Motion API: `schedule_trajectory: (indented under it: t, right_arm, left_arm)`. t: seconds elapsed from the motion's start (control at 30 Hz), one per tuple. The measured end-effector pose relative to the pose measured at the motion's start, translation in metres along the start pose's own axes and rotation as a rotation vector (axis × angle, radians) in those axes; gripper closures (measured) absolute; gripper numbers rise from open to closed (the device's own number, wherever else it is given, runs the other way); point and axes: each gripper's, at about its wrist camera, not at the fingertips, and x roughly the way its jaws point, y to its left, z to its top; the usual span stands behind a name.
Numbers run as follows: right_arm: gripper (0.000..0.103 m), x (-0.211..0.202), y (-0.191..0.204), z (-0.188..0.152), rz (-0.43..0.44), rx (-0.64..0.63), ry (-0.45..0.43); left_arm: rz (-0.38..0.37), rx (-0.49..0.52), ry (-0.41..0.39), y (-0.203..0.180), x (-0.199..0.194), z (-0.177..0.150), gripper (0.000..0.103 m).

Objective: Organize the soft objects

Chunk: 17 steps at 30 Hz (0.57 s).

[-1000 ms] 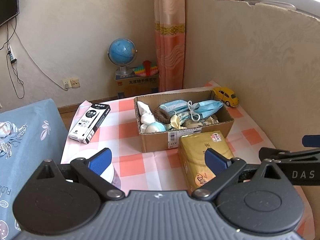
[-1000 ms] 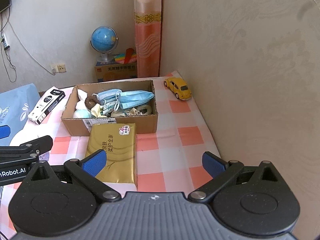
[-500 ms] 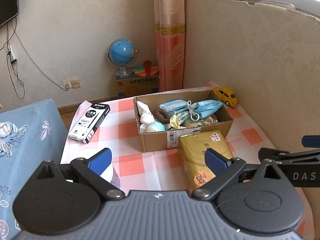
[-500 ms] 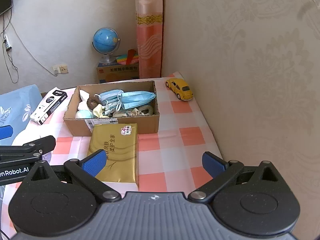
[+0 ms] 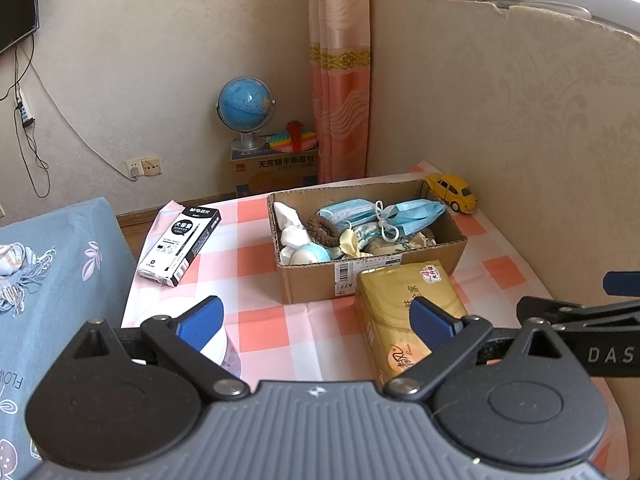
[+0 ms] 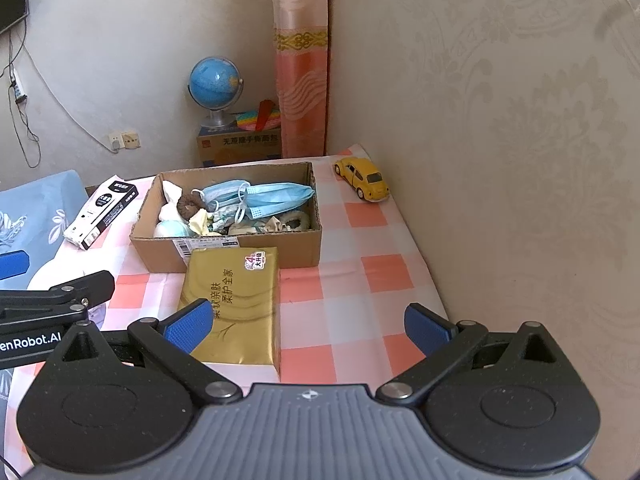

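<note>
Hardly anything has moved since a second ago: both views sit a touch higher and further back, so the cardboard box (image 5: 370,236) reads slightly smaller, and everything on the checked tablecloth (image 5: 260,248) lies as it did.

I hold my left gripper (image 5: 316,318) above the near edge of the table, its blue pads spread wide with nothing between them. My right gripper (image 6: 310,320) hovers the same way, fingers wide apart and empty. From the left wrist, my right tool shows at 3 o'clock; from the right wrist, my left tool shows at 9 o'clock.

At 12 o'clock from my left fingers the box stands open, holding the soft things: blue face masks (image 5: 384,214) on top, a brown hair tie (image 5: 324,230) beside them, white tissue (image 5: 290,228) at the left end, and some pale cloth scraps below. A gold tissue pack (image 6: 236,300) lies just in front of the box, touching its near wall, by my right gripper's left pad.

A black-and-white pen box (image 5: 180,246) lies at 10 o'clock, well apart from the cardboard box. A yellow toy car (image 6: 362,178) sits at 1 o'clock near the wall. A white lidded container (image 5: 218,346) is partly hidden behind my left pad.
</note>
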Motion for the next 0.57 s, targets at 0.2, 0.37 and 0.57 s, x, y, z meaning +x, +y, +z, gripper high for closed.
schedule_trajectory:
  t: [0.2,0.37,0.57]
  right_arm:
    - [0.000,-0.0004,0.0004,-0.0010,-0.002,0.000,-0.003]
    - [0.000,-0.0014,0.0007,-0.0013,-0.001,0.002,-0.005]
    - [0.000,-0.0021,0.0004,-0.0018,-0.001,0.004,-0.004]
  left_arm:
    - [0.000,0.000,-0.001,-0.0003,-0.0004,0.0001,0.004]
    - [0.001,0.000,-0.002,-0.0010,-0.0008,0.0005,0.004]
    - [0.000,-0.001,0.001,-0.0018,-0.0015,0.0011,0.004]
